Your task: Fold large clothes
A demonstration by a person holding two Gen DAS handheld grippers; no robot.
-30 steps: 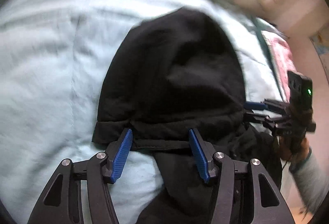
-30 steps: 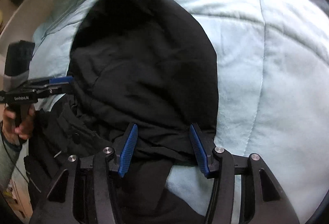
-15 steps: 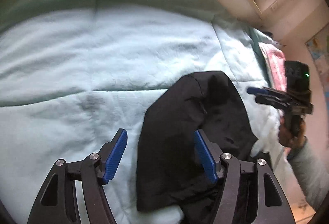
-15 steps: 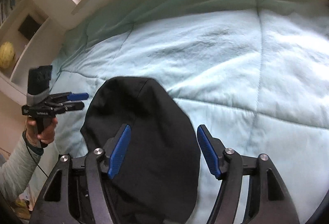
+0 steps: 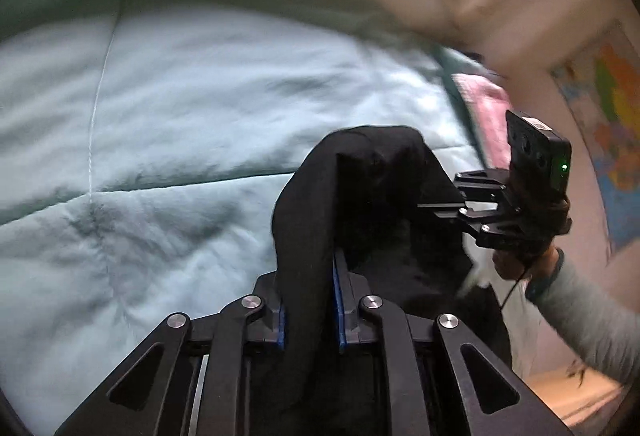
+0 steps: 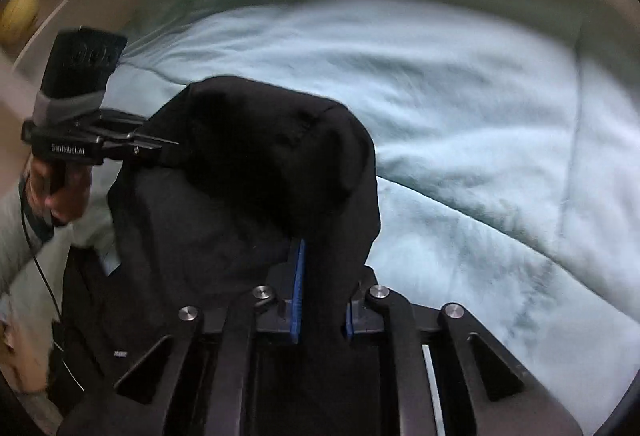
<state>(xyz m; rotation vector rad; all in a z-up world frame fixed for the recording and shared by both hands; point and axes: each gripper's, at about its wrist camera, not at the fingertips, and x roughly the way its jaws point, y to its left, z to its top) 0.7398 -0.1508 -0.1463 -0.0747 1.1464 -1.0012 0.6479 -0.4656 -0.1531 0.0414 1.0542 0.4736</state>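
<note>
Now two hand-held grippers, left (image 5: pixel 308 300), right (image 6: pixel 320 292), pinch one black garment (image 6: pixel 256 172).

**Black garment held up over the bed**

I see one black garment (image 5: pixel 360 204), of dark matte cloth, bunched and raised above the light blue quilt (image 5: pixel 160 156). Its upper part makes a rounded hump, like a hood, with soft creases. One fold of it runs down between the pads of my left gripper (image 5: pixel 308 300), and another fold (image 6: pixel 320 276) is pinched in my right gripper (image 6: pixel 322 300). The rest (image 6: pixel 132 276) hangs loose toward the near edge of the bed.
</note>
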